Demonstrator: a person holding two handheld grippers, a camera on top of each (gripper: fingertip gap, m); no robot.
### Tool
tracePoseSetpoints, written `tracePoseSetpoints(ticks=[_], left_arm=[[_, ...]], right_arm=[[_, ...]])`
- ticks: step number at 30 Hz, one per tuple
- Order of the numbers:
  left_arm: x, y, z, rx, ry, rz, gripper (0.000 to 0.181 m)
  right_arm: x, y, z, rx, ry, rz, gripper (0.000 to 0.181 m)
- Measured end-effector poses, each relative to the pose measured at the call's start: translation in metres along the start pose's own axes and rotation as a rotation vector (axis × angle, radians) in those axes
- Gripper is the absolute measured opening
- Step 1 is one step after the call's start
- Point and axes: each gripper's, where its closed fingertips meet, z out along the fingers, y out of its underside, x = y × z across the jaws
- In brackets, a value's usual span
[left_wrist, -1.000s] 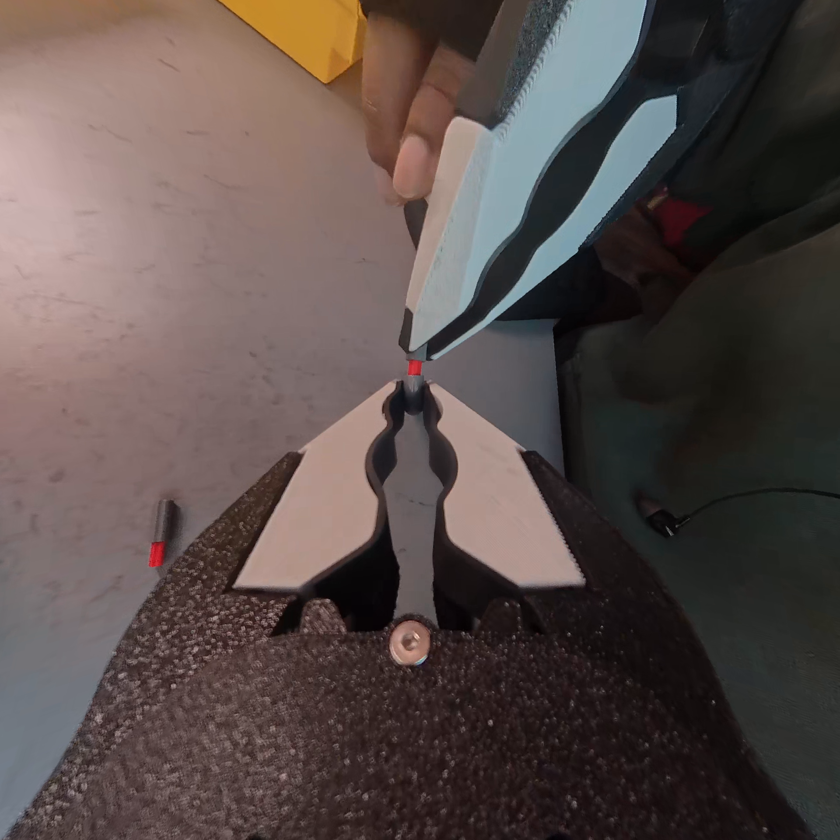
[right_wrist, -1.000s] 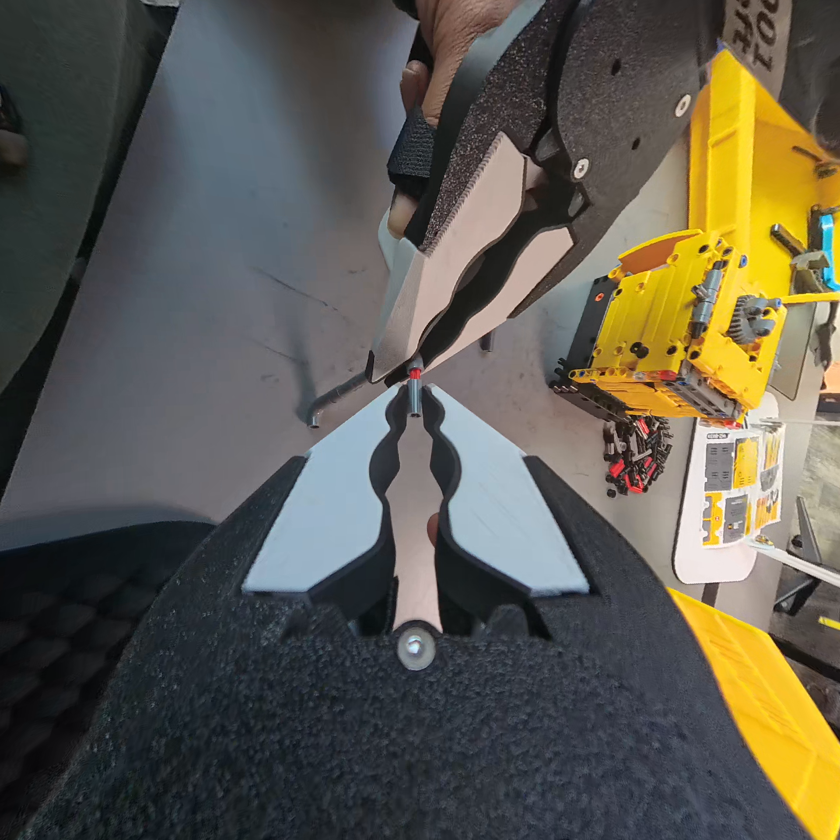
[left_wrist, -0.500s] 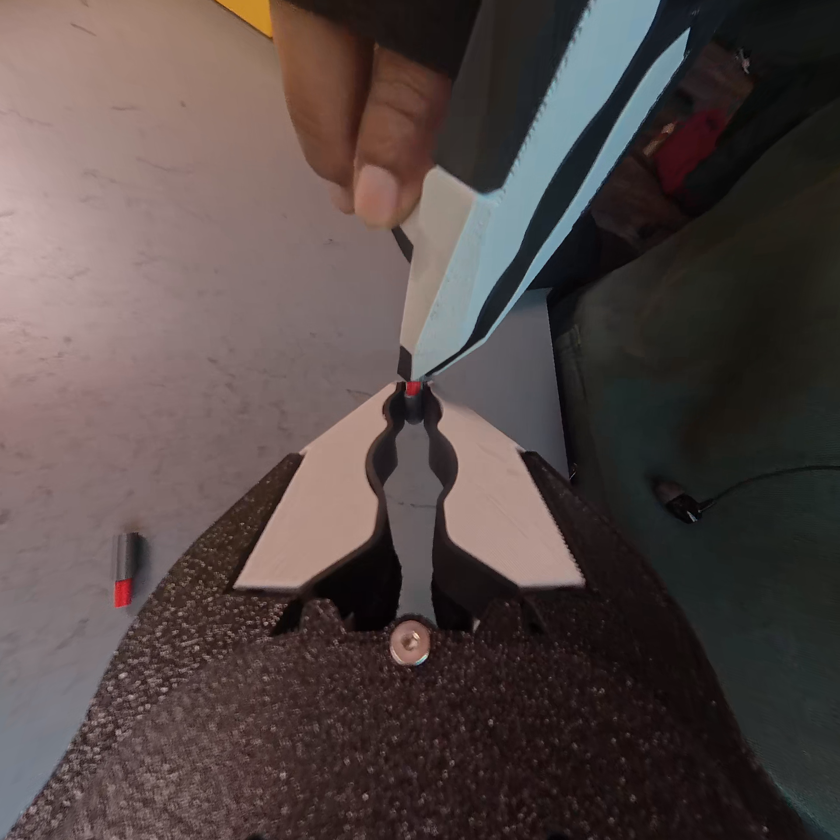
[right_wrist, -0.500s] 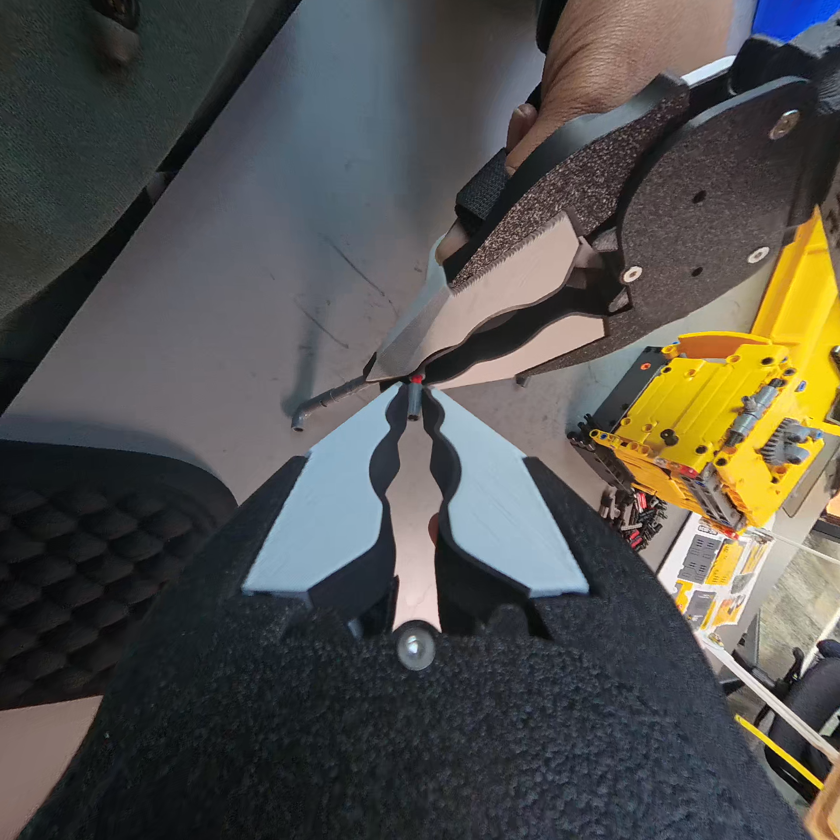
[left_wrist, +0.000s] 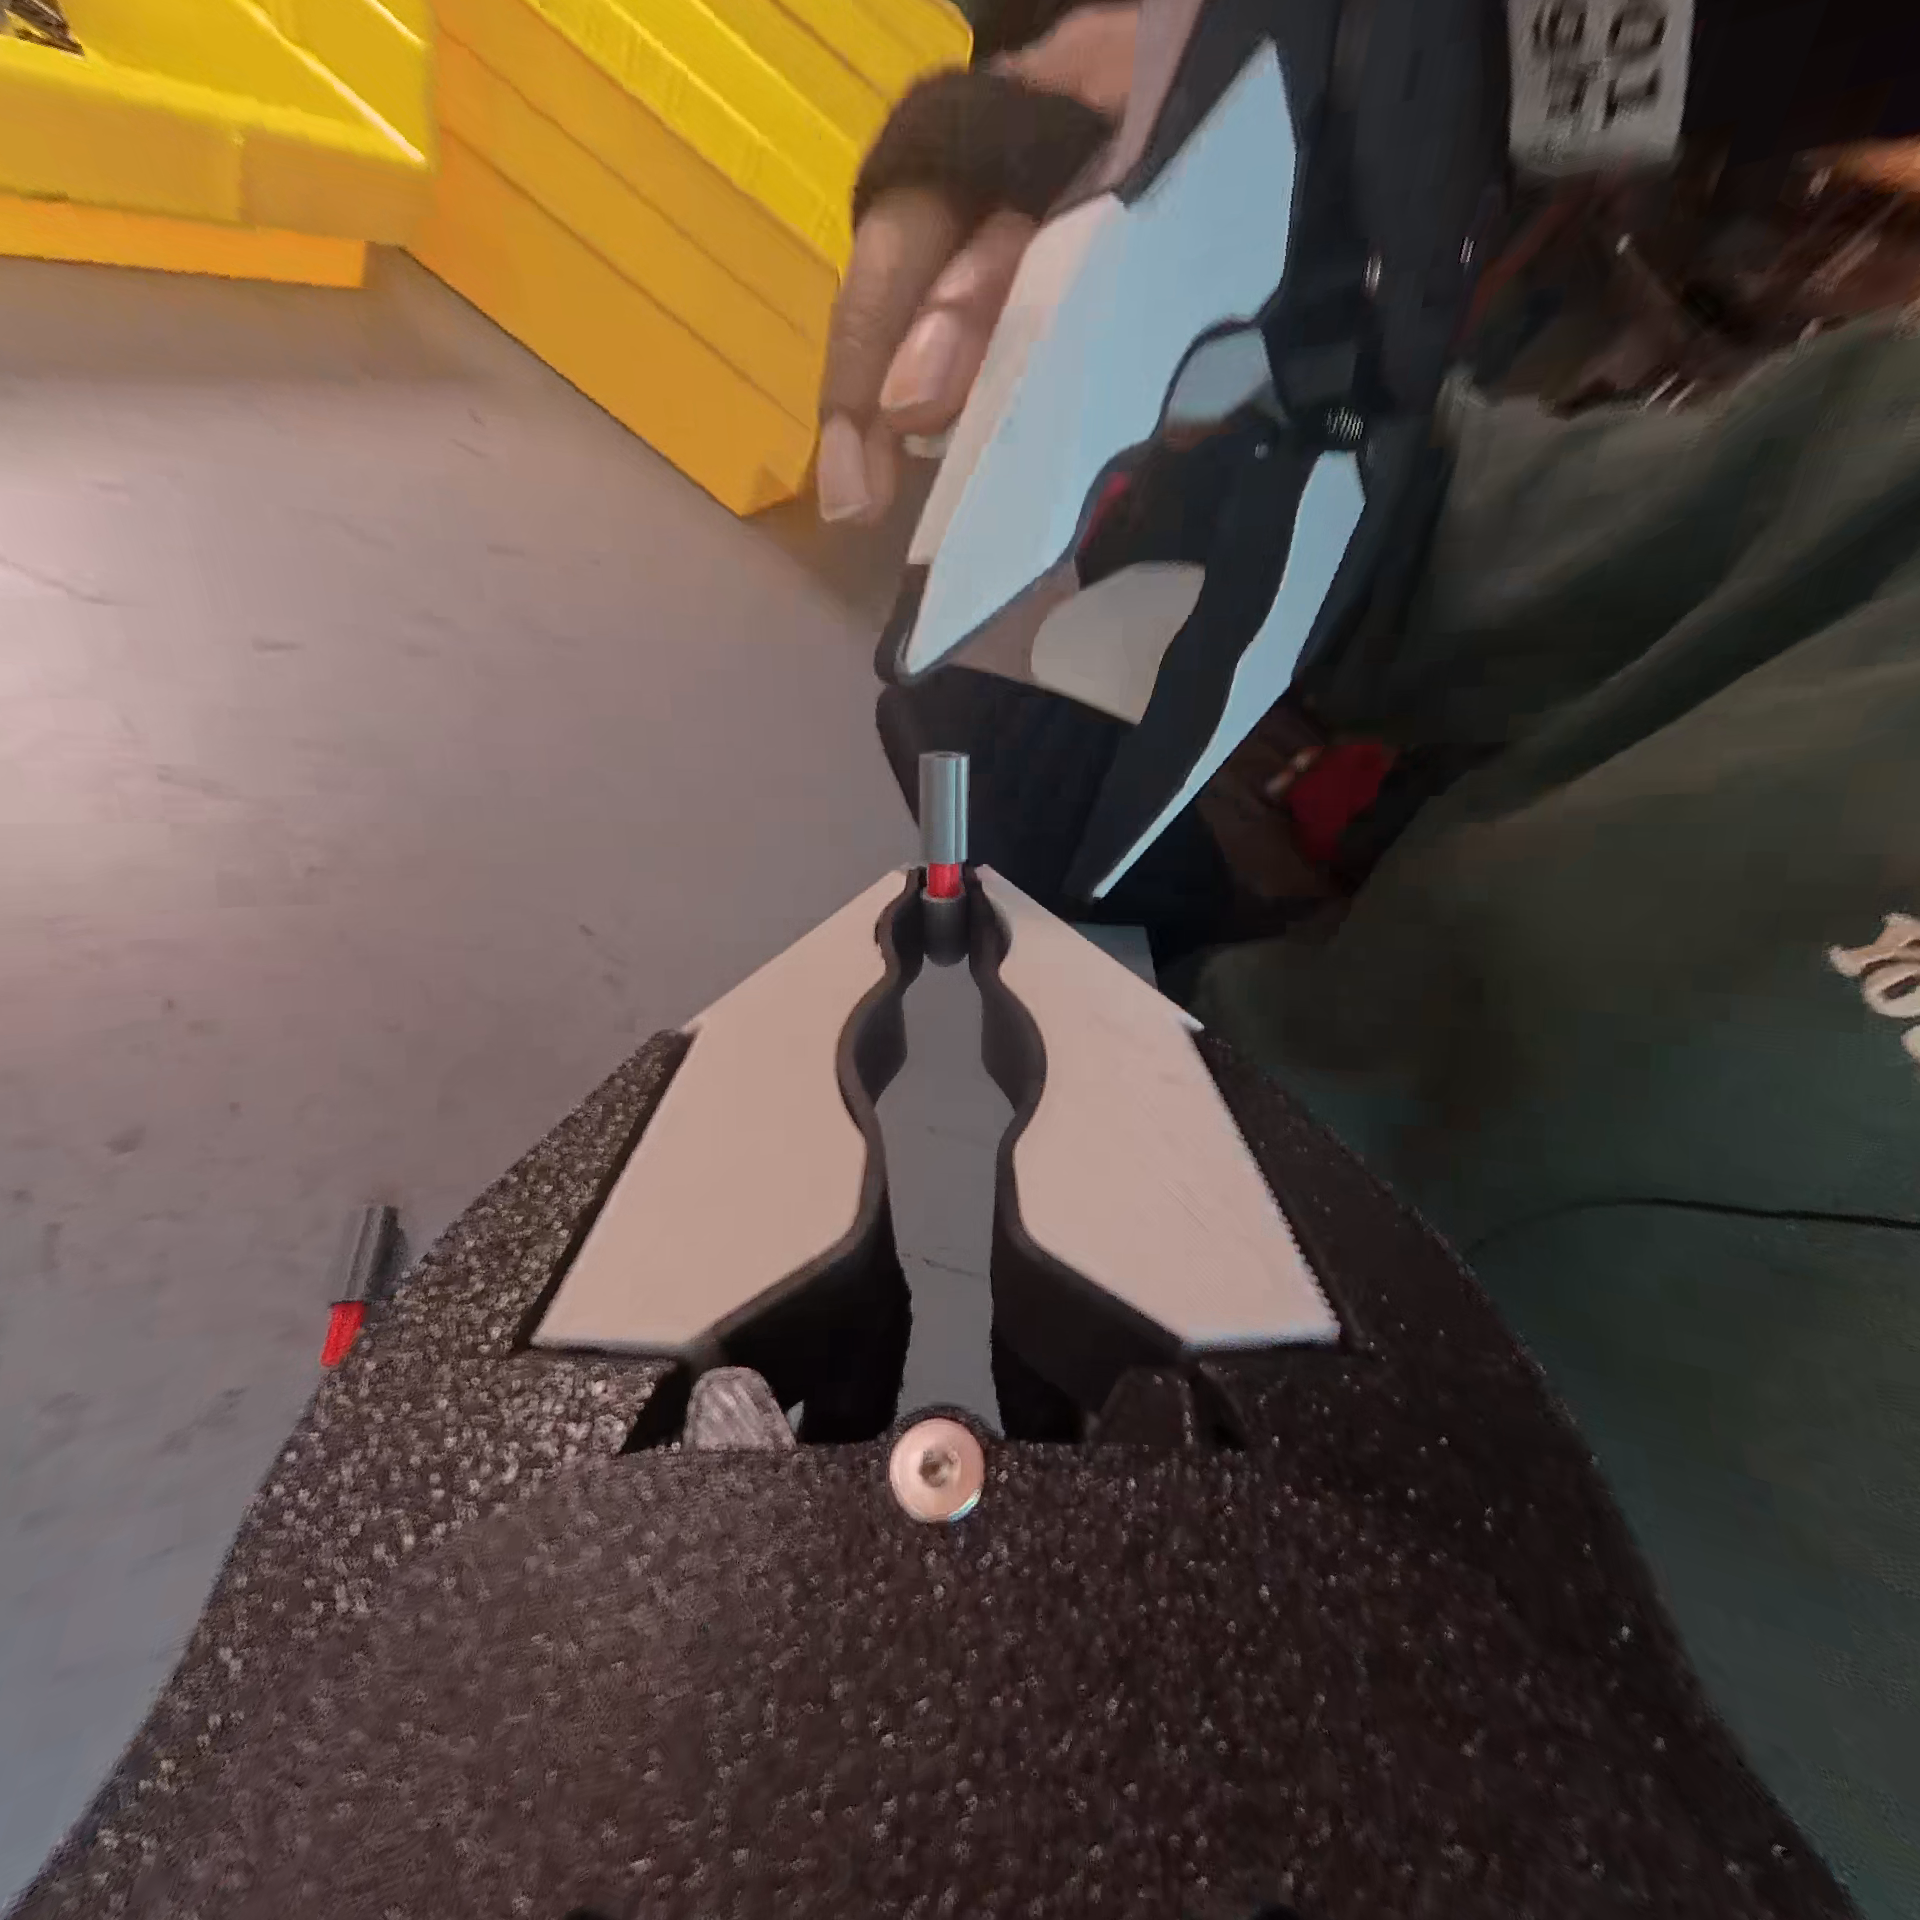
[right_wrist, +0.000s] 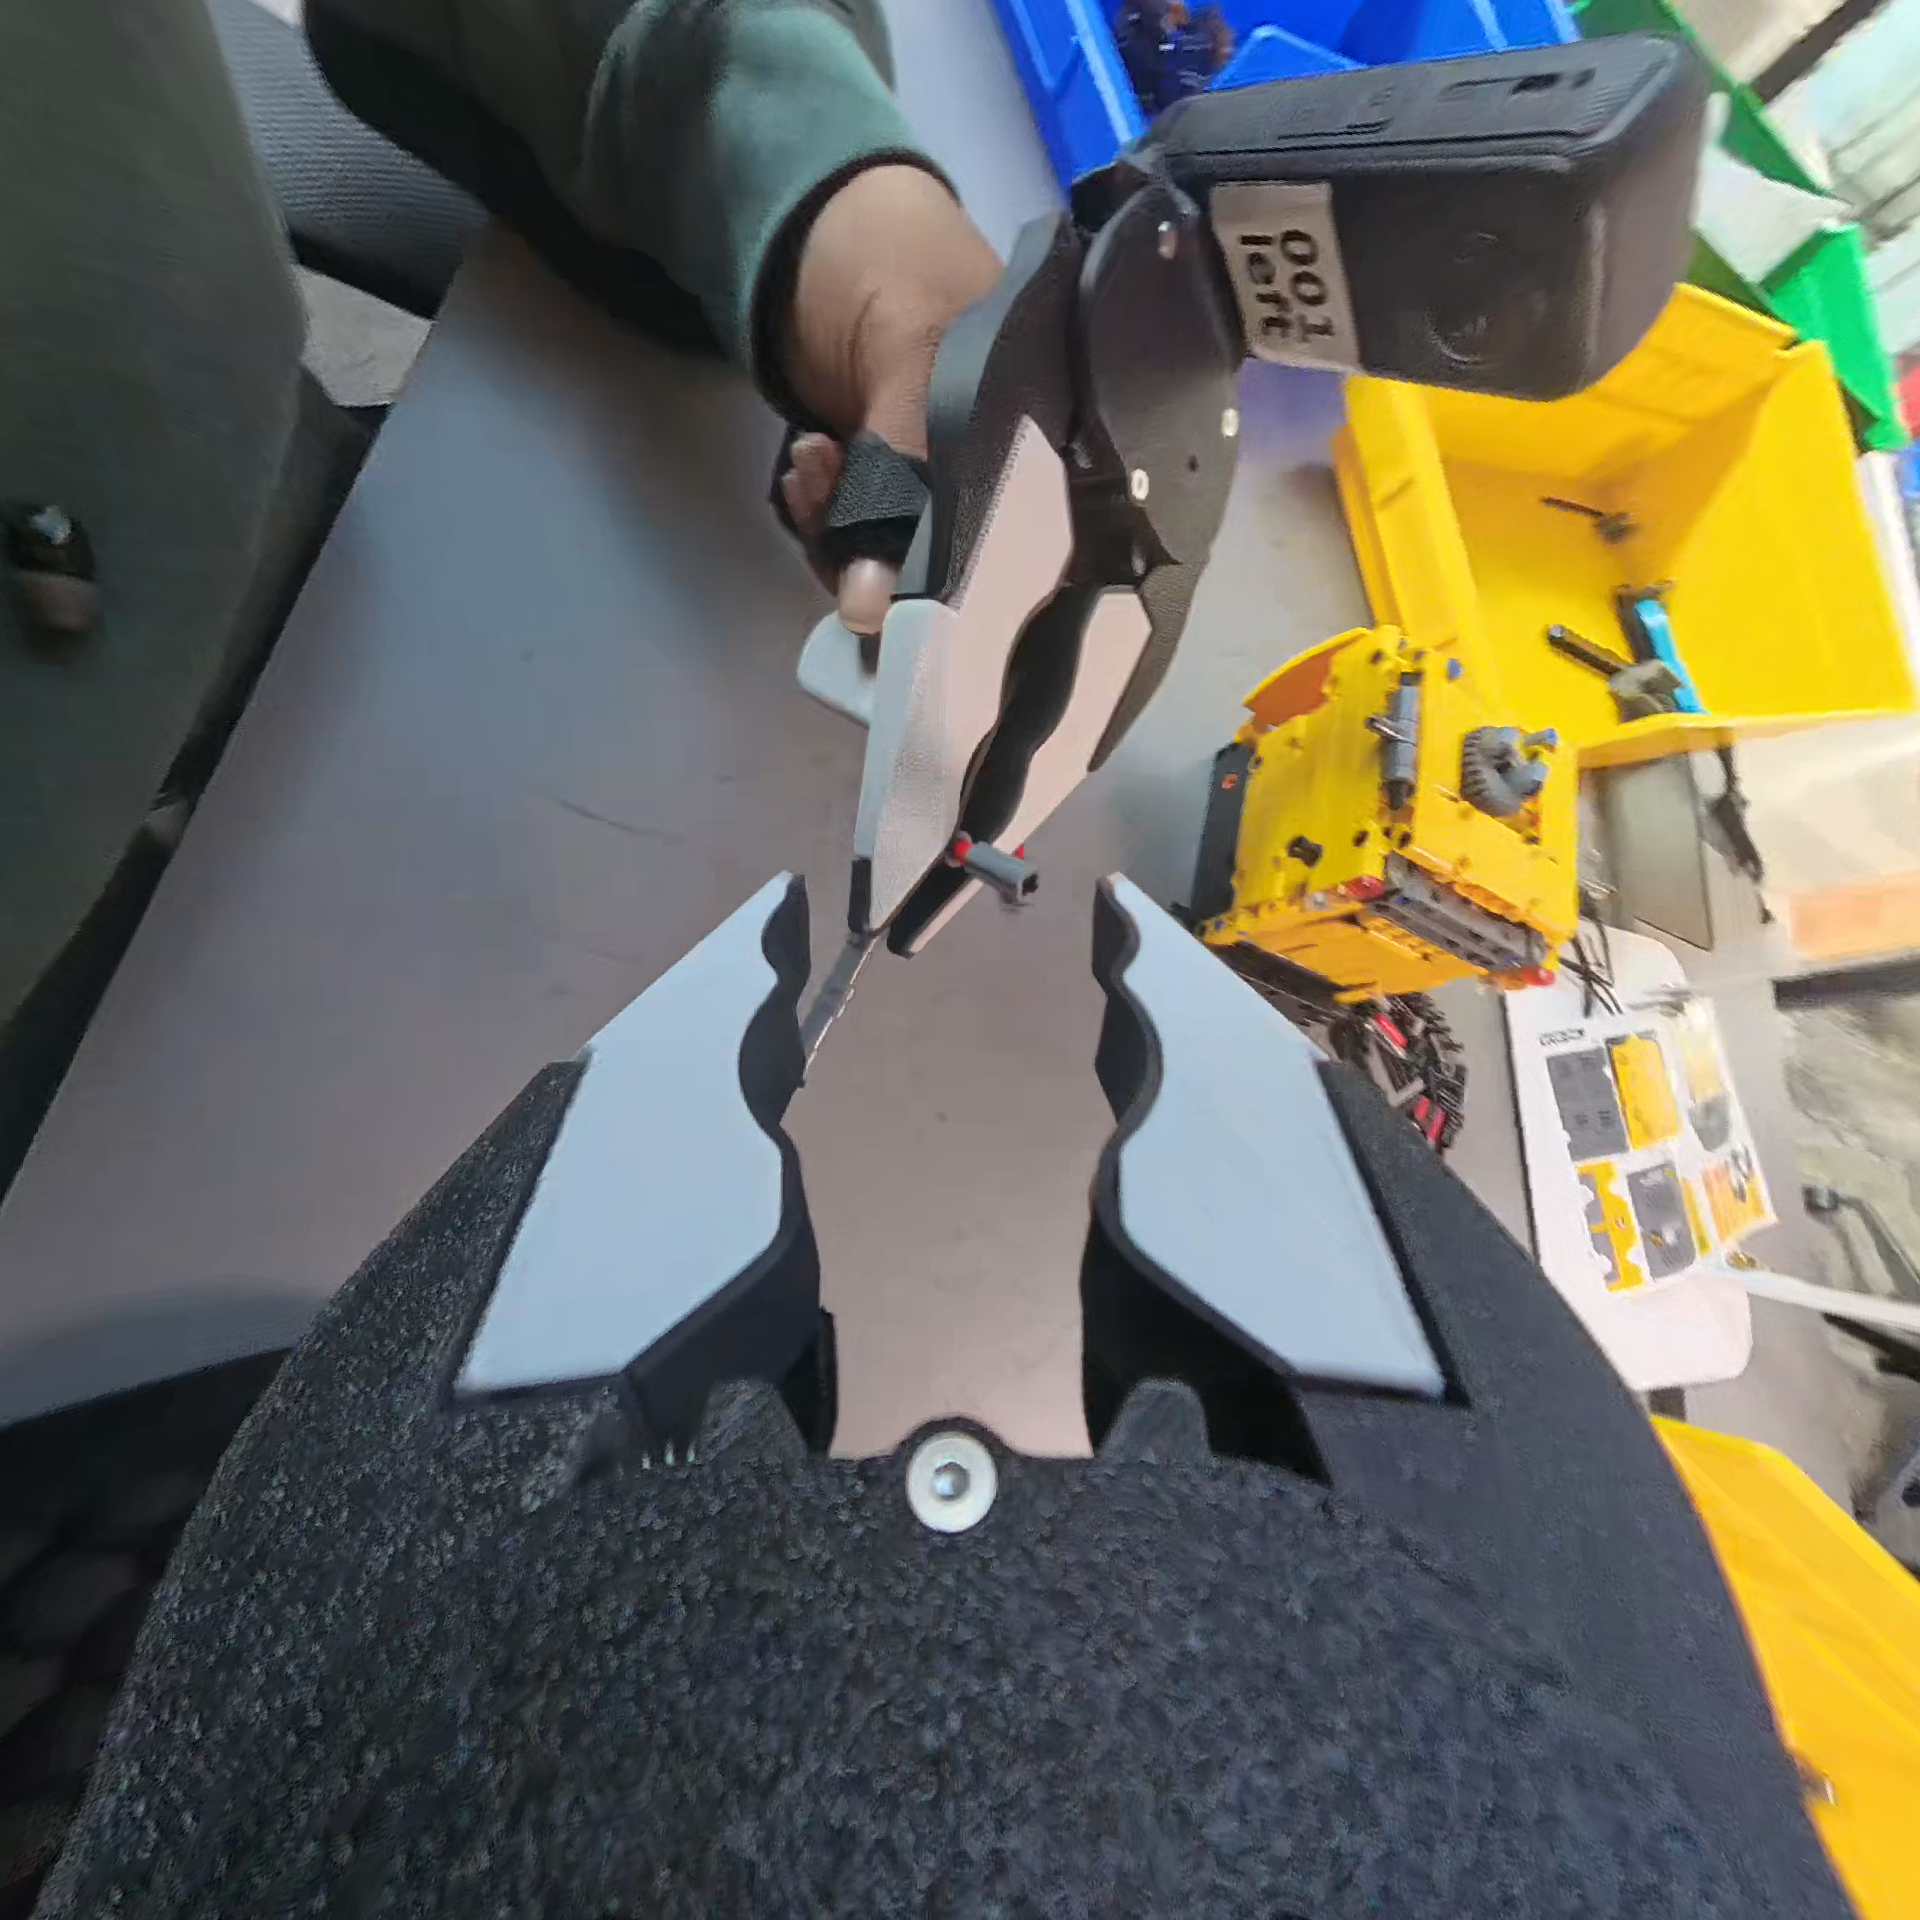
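Now left tool (left_wrist: 943, 906) pinching grey-red pin (left_wrist: 943, 831), right tool (right_wrist: 948, 914) spread.

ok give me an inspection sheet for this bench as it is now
surface: grey table, scuffed, bare in the middle
job's things: grey and red pin clamped in the left tool, its grey end sticking out
clutter: spare pin on the table; yellow brick model; heap of small parts; picture sheet
grippers: left tool shut on the pin; right tool open, holding nothing
cables: thin black cable across the green cloth
surroundings: yellow bins, blue bins, a green sleeve
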Motion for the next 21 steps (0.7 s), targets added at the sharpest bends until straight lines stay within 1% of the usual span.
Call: tracePoseSetpoints(ticks=[2, 4, 6, 7, 8, 10, 13, 16, 19, 21], left_arm=[[-0.004, -0.015, -0.007, 0.101, 0.022, -0.084, 0.006], [-0.005, -0.023, -0.009, 0.155, 0.059, -0.150, 0.006], [-0.005, -0.023, -0.006, 0.156, 0.075, -0.178, 0.006], [-0.004, -0.023, -0.004, 0.158, 0.087, -0.194, 0.006], [-0.003, -0.023, -0.003, 0.163, 0.101, -0.214, 0.006], [-0.003, -0.022, -0.002, 0.170, 0.119, -0.245, 0.006], [-0.001, -0.024, -0.005, 0.188, 0.158, -0.288, 0.006], [0.000, -0.024, -0.007, 0.189, 0.180, -0.306, 0.007], [-0.002, -0.026, -0.015, 0.210, 0.184, -0.306, 0.018], [-0.002, -0.024, -0.019, 0.207, 0.176, -0.285, 0.018]], right_arm=[[0.015, 0.005, 0.002, -0.005, 0.178, 0.060, 0.056], [0.028, 0.007, 0.006, -0.004, 0.373, 0.036, 0.057], [0.030, 0.006, 0.015, -0.004, 0.455, 0.008, 0.057], [0.030, 0.004, 0.019, 0.002, 0.469, -0.017, 0.054], [0.027, 0.005, 0.024, -0.008, 0.455, -0.041, 0.047], [0.030, 0.007, 0.028, -0.018, 0.461, -0.057, 0.043], [0.029, 0.003, 0.028, 0.015, 0.429, -0.036, 0.042], [0.029, 0.001, 0.029, 0.035, 0.425, -0.062, 0.041], [0.033, 0.005, 0.025, 0.035, 0.453, -0.090, 0.040], [0.035, 0.004, 0.022, 0.062, 0.458, -0.076, 0.040]])
